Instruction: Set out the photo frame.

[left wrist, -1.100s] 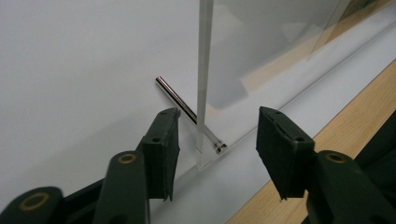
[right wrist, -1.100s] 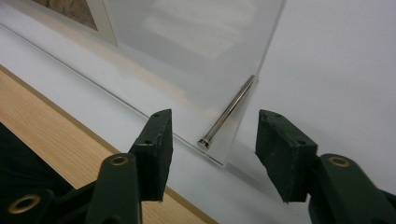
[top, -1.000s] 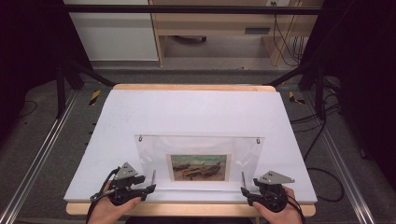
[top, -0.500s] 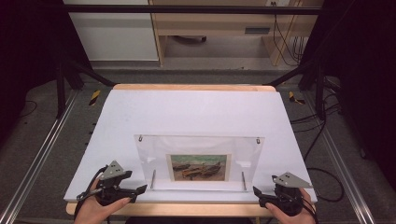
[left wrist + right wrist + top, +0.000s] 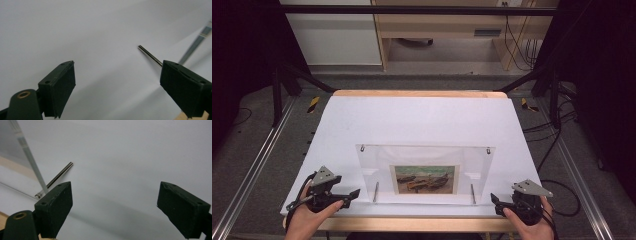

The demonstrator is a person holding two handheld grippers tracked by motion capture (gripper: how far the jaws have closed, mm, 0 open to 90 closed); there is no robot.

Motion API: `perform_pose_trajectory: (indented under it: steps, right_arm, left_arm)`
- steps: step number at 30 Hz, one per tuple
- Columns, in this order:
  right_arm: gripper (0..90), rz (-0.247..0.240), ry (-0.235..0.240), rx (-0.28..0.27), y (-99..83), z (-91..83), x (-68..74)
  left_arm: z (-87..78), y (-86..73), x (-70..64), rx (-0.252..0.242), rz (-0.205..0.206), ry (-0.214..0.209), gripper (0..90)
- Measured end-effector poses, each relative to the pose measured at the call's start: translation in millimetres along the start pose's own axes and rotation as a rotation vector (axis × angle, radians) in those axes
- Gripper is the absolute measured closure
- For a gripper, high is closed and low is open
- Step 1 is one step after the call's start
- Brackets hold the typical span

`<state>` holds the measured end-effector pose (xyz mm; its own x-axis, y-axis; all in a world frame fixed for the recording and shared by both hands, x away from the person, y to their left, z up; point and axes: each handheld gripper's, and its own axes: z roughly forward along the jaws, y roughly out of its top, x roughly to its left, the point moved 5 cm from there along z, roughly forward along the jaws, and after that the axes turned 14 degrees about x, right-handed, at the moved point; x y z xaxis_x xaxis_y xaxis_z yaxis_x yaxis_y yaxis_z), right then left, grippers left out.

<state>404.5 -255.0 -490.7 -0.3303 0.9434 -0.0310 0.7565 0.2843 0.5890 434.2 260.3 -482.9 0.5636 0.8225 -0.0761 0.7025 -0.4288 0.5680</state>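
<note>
The high view looks forward and down from above the near edge of the bench (image 5: 422, 120), far enough off to take in all four edges and the floor beyond. The left tool (image 5: 353, 192) view sits low at the near left corner, close over the white top, facing along its jaws toward the left rod (image 5: 150, 56). The right tool (image 5: 493, 199) view sits low at the near right corner, facing the right rod (image 5: 60, 175). Both rods also appear in the high view, at the frame (image 5: 424, 167).

— Where did the picture frame (image 5: 426, 170) stand?
— On the surface (image 5: 422, 120), near its front edge, between the left hand-held gripper (image 5: 351, 194) and the right hand-held gripper (image 5: 495, 201).
</note>
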Motion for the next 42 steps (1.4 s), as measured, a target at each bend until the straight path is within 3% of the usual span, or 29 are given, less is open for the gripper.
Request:
perform_pose_trajectory:
  steps: [4, 15, 26, 42]
  right_arm:
    - [12.2, 0.004, -0.013, 0.016, 6.3, 8.5, -4.5]
    - [11.4, -0.002, -0.037, 0.042, 21.4, 27.8, -17.0]
    - [10.6, 0.036, -0.063, 0.063, 42.4, 48.1, -29.6]
    - [9.3, 0.054, -0.056, 0.055, 65.3, 67.7, -32.1]
  left_arm:
    - [9.0, 4.9, 15.3, -0.005, -0.052, 0.040, 12.4]
    - [23.9, 17.0, 33.9, -0.006, -0.063, 0.101, 12.1]
    - [34.5, 29.2, 56.4, -0.040, -0.087, 0.160, 9.4]
    - [43.6, 39.5, 71.6, -0.053, -0.089, 0.178, 9.4]
